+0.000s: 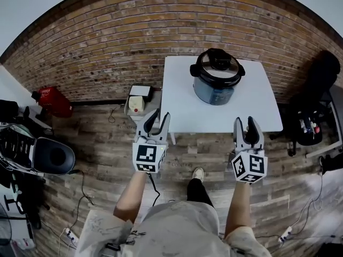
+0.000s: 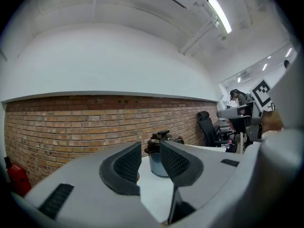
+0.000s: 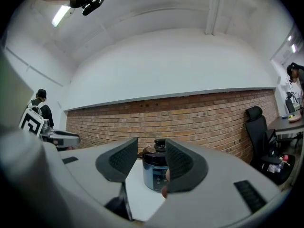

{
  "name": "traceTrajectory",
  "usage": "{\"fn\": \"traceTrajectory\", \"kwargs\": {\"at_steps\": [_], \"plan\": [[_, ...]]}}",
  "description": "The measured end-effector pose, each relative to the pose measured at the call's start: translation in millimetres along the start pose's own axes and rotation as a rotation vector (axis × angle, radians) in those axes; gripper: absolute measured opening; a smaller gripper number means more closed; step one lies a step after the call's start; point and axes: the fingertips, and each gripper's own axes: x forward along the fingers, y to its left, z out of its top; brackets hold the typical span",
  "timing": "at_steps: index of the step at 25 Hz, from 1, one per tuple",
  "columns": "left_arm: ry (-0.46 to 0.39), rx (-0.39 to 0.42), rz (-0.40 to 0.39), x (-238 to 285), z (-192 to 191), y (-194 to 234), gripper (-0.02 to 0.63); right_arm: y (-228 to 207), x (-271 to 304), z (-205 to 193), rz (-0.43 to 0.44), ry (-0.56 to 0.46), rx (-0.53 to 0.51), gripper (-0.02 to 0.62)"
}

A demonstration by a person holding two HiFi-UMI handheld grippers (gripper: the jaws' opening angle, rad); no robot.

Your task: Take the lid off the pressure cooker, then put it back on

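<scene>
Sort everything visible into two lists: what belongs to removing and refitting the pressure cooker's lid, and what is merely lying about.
Job: pressure cooker, lid, white table, left tool, right tool.
Lying about: red canister, black office chair, power strip.

The left gripper (image 2: pixel 150 150), jaws apart, points at the pressure cooker (image 2: pixel 156 164) on a table (image 2: pixel 153 194).

The jaws partly hide the pressure cooker (image 2: pixel 155 164).

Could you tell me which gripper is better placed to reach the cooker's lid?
Probably the right gripper: both are open and empty, short of the cooker, but the lid sits nearer its side.
</scene>
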Motion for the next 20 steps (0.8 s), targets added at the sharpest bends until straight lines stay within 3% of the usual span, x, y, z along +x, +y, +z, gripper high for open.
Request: {"fn": "traceTrajectory", "kwargs": {"at_steps": [3, 12, 20], "plan": [[0.026, 0.001, -0.010, 40.9, 3.2, -7.9, 0.137, -19.6, 32.4, 0.5, 0.023, 0.004, -0.031, 0.199], [0.029, 0.016, 0.028, 141.9, 15.7, -19.3, 0.137, -92.8, 109.9, 0.9, 0.050, 0.017, 0.013, 0.201], [0.066, 0.021, 0.079, 196.1, 13.5, -20.1, 0.137, -131.4, 162.1, 0.0, 0.121, 0.012, 0.027, 0.201]]}}
